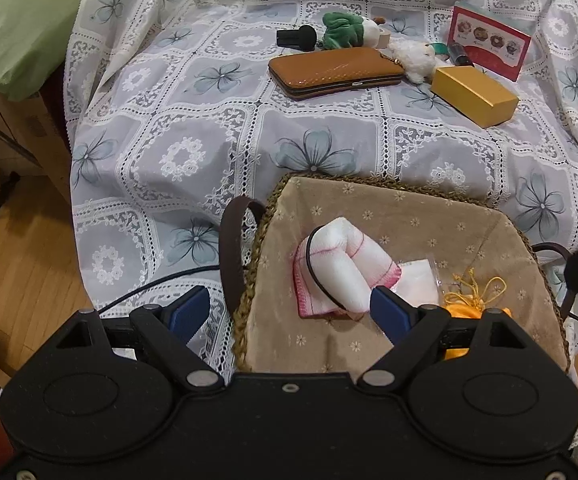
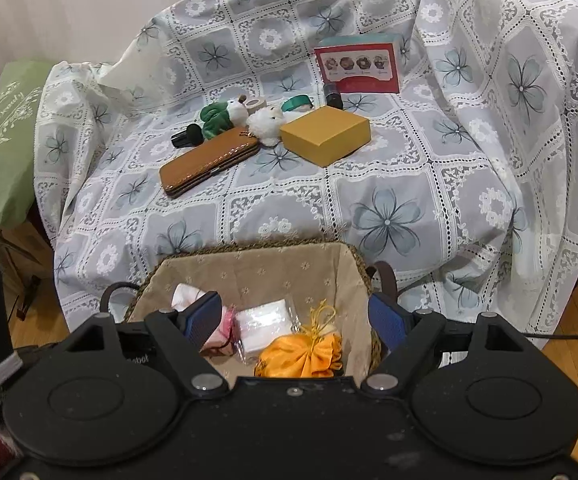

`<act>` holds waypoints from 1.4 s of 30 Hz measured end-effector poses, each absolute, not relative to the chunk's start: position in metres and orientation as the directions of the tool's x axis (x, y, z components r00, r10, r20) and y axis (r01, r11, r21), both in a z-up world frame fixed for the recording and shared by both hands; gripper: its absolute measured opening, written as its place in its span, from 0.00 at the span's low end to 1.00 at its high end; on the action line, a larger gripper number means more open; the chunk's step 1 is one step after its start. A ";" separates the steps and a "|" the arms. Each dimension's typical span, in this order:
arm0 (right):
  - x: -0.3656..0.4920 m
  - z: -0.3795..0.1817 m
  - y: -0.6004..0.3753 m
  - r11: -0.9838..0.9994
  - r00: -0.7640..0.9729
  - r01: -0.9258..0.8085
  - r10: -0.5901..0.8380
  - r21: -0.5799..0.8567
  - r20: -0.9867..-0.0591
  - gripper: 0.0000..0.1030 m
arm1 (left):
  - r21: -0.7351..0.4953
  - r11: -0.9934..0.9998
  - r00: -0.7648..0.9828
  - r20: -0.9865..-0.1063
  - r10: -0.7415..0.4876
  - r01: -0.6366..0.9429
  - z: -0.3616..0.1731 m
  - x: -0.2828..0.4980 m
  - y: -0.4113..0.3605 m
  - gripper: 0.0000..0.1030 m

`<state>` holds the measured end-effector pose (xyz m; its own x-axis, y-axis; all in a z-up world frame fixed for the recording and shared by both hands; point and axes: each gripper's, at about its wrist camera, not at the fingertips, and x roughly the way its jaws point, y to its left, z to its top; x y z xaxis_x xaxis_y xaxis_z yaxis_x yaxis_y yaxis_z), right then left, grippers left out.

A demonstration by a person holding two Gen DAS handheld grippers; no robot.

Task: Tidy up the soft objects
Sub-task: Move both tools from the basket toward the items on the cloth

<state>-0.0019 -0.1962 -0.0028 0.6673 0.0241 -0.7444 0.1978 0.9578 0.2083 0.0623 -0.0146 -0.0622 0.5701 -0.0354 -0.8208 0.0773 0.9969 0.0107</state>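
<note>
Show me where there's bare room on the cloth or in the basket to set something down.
Free: the wide cloth strip between the basket rim and the wallet; also the cloth left of the wallet. In the basket, the lining by its far wall is bare. Crowded: the row of wallet, green plush, white plush and gold box.

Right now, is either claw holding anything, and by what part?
Nothing is held. The left claw and right claw both stand open and empty above the basket.

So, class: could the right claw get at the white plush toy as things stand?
Probably yes. The right claw is open and empty, and the white plush toy lies uncovered, though wedged between wallet and yellow box.
</note>
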 end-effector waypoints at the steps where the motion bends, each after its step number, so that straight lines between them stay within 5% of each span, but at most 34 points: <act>1: 0.003 -0.003 -0.197 0.957 0.664 0.201 0.022 0.207 -0.747 0.78 | 0.015 0.997 0.571 -0.820 -0.034 0.080 -0.062 0.064 -0.016 0.81; 22: 0.115 -0.010 -0.209 0.959 0.673 0.209 0.000 0.191 -0.739 0.80 | 0.003 0.995 0.608 -0.792 -0.057 0.097 -0.031 0.133 -0.012 0.86; 42: 0.173 -0.035 -0.221 0.957 0.671 0.209 0.011 0.202 -0.742 0.82 | 0.044 0.999 0.687 -0.725 0.033 -0.001 -0.024 0.335 -0.004 0.86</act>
<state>0.1734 -0.2208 -0.0346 0.6708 0.0106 -0.7416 0.2087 0.9568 0.2024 0.3346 -0.0040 -0.0239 0.6875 0.0325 -0.7255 -0.0007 0.9990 0.0441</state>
